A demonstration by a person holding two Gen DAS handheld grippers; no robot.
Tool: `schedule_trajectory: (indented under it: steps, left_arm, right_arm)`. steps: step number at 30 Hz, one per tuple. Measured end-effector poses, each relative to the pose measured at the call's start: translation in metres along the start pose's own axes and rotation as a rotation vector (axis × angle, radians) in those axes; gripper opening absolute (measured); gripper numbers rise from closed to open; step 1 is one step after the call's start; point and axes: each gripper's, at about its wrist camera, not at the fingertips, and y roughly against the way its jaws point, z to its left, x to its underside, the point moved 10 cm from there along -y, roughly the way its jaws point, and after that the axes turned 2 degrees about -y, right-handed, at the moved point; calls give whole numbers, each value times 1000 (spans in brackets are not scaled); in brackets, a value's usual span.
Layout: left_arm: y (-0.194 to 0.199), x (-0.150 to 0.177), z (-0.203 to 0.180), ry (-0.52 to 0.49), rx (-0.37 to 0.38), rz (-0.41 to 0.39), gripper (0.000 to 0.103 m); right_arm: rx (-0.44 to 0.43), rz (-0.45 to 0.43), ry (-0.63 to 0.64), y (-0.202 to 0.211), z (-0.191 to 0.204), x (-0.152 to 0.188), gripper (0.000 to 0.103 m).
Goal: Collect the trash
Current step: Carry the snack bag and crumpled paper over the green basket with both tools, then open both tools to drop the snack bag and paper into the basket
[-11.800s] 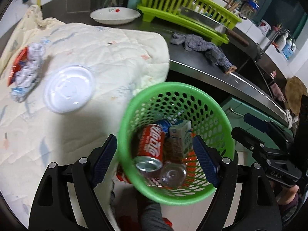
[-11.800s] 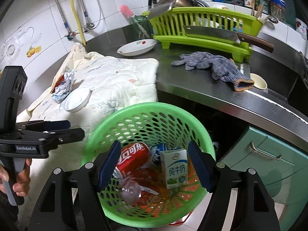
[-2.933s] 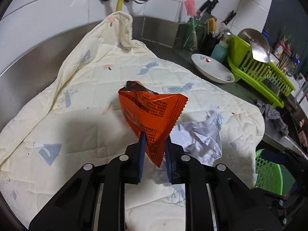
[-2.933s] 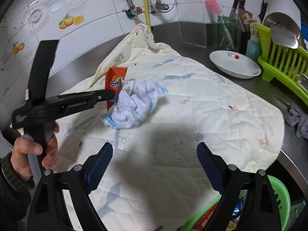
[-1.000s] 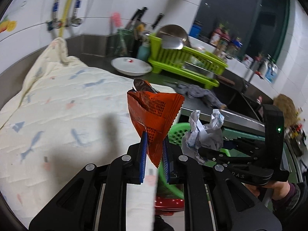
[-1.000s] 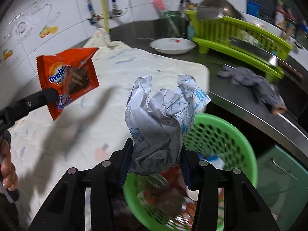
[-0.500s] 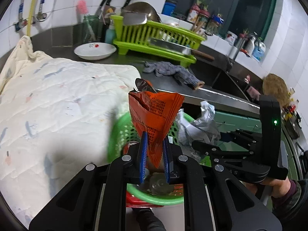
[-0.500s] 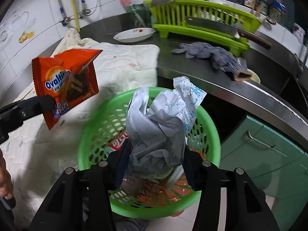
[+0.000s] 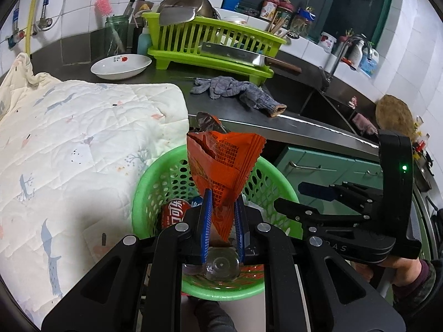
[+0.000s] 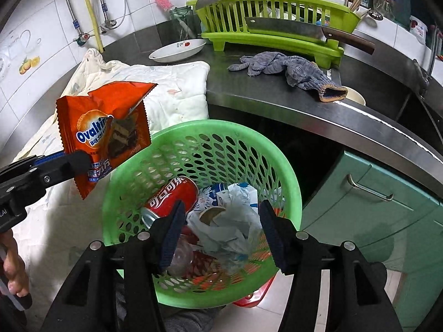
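Clenching orange wrapper (image 9: 225, 166) in left hand-held gripper (image 9: 223, 221), right hand-held gripper (image 10: 221, 232) opening over crumpled paper (image 10: 229, 221), visible right view only.

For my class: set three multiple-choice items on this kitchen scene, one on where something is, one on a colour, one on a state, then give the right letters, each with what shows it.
1. Where is the crumpled paper?
A. on the quilt
B. in the basket
C. in the dish rack

2. What colour is the basket?
A. green
B. blue
C. white

3. What is the state of the left gripper?
A. open and empty
B. shut on the orange wrapper
C. shut on the red can

Key:
1 B: the paper lies among the trash inside the basket, beside the red can, clear of the right gripper, whose jaws are opening.
2 A: its perforated wall and rim are bright green.
3 B: the blue pads pinch the orange wrapper's lower corner above the basket.
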Motion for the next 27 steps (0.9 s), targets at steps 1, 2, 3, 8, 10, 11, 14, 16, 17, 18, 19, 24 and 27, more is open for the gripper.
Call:
schedule_trajectory:
  steps: [1, 2, 3, 8, 10, 11, 14, 16, 17, 18, 19, 24, 27]
  left_arm:
    - [0, -1, 0, -1, 1, -1, 15]
    - [0, -1, -1, -2, 3, 0, 15]
    - [0, -1, -1, -3, 5, -1, 15]
    - [-1, -2, -4, -6, 11, -1, 15]
    - [-1, -2, -6, -11, 8, -1, 15]
    - [-1, -2, -6, -13, 8, -2, 15]
    - [-2, -2, -8, -14, 11, 1, 15]
    - [-4, -2, -9, -16, 13, 4, 15]
    - [-5, -2, -9, -17, 15, 6, 15]
    - [-5, -2, -10, -17, 18, 7, 15]
    - [-6, -2, -11, -17, 17, 9, 15]
    - [-9, -1, -13, -16, 18, 17, 21]
    - [-9, -1, -14, -16, 18, 15, 24]
  right_arm:
    - [0, -2, 0, 1, 0, 0, 54]
    - [0, -4, 1, 1, 0, -1, 54]
    - [0, -5, 1, 2, 0, -1, 54]
    - [2, -9, 2, 4, 1, -2, 54]
    - [2, -11, -1, 5, 0, -2, 55]
    - [3, -13, -1, 6, 0, -2, 56]
    - [5, -14, -3, 7, -1, -2, 56]
    - [5, -15, -3, 7, -1, -2, 56]
    - [4, -16, -4, 8, -2, -2, 56]
    - [3, -16, -6, 8, -3, -2, 56]
    - [3, -17, -6, 8, -3, -2, 56]
    - [2, -18, -10, 10, -7, -1, 57]
    - [1, -19, -13, 10, -8, 0, 57]
